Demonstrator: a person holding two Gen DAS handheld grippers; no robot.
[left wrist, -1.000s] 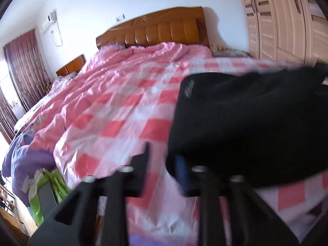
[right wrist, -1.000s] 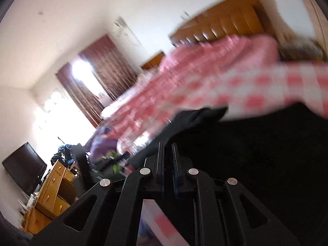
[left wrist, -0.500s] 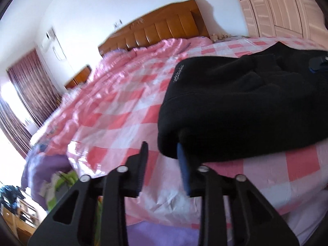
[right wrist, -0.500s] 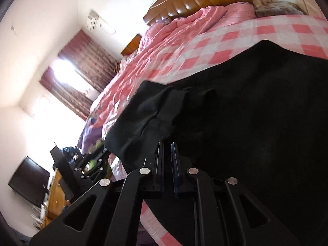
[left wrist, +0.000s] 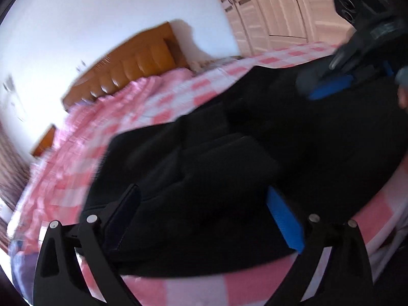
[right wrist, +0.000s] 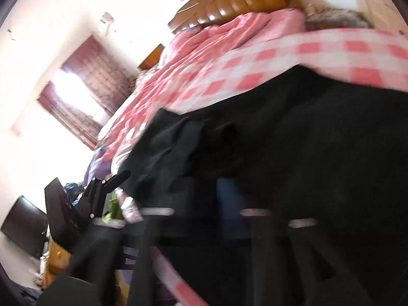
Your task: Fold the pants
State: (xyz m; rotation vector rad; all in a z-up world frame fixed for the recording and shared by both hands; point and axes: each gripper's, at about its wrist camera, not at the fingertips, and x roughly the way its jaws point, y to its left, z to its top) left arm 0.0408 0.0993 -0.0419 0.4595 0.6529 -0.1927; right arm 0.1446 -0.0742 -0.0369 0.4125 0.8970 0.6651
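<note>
Black pants (left wrist: 255, 153) lie folded in a thick bundle on the pink checked bedspread (left wrist: 163, 107). My left gripper (left wrist: 201, 206) hovers at their near edge. Its jaws are opening wide, the cloth lies between them, and the blue pad (left wrist: 285, 221) presses on nothing. My right gripper (left wrist: 354, 79) shows at the upper right of the left wrist view, over the far side of the pants. In its own blurred view the right gripper (right wrist: 204, 204) is opening above the pants (right wrist: 293, 140), gripping nothing. The left gripper (right wrist: 102, 188) appears there at the left.
A wooden headboard (left wrist: 132, 68) stands at the far end of the bed and white wardrobe doors (left wrist: 275, 12) at the right. A curtained window (right wrist: 84, 94), a dark screen (right wrist: 23, 227) and a wooden dresser (right wrist: 56, 260) lie off the bed's left side.
Both grippers were shut on the pants' edge and now stand wide with the cloth released. The left gripper has swung right over the bundle. The pants have settled onto the bedspread.
</note>
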